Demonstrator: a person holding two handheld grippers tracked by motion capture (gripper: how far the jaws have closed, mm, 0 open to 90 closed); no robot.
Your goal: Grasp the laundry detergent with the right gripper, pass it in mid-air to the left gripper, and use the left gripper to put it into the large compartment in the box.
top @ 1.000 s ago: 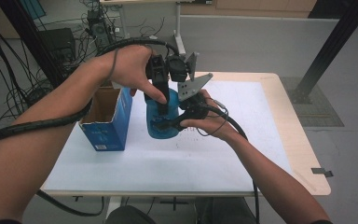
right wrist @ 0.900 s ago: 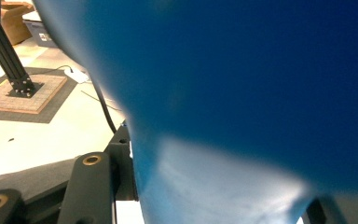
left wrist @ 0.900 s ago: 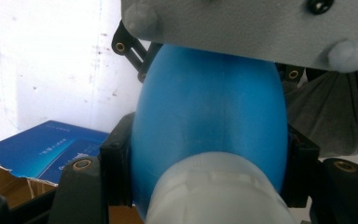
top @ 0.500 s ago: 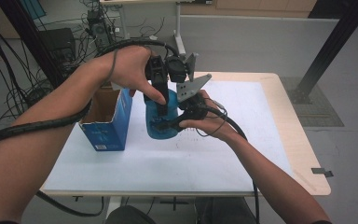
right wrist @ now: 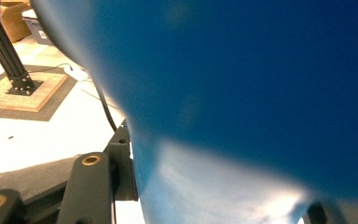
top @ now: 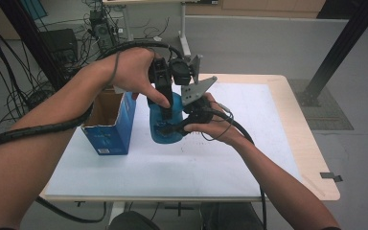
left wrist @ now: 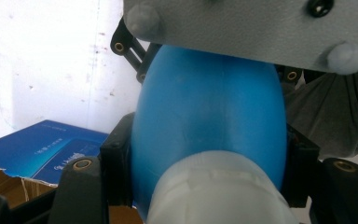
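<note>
So the blue bottle (top: 166, 125) is held up just above the middle of the white table (top: 249, 163), right next to the open blue cardboard box (top: 109, 125) on its left, and both grippers have it at once. It looks like hard smooth plastic, egg-shaped body with a whitish neck or cap end (left wrist: 216, 193), so probably stiff enough not to dent, light-ish unless it's full (can't tell from here), and honestly pretty slippery, since that rounded glossy surface tapers away from the pads. The best place to grab looks like the widest part of the body or right at the shoulder by the neck, where the jaws can't slide off the curve. The left gripper (top: 165, 98) comes down from above and is clamped on the bottle; in the left gripper view its black pads (left wrist: 115, 158) press both sides of the blue body just past the pale neck. The right gripper (top: 184, 122) comes in from the right side, lower down, and is also closed tight on the bottle, the blue wall sitting snug against its jaw in the right gripper view. Two grips on one slick bottle means any twist could make it squirm loose.
</note>
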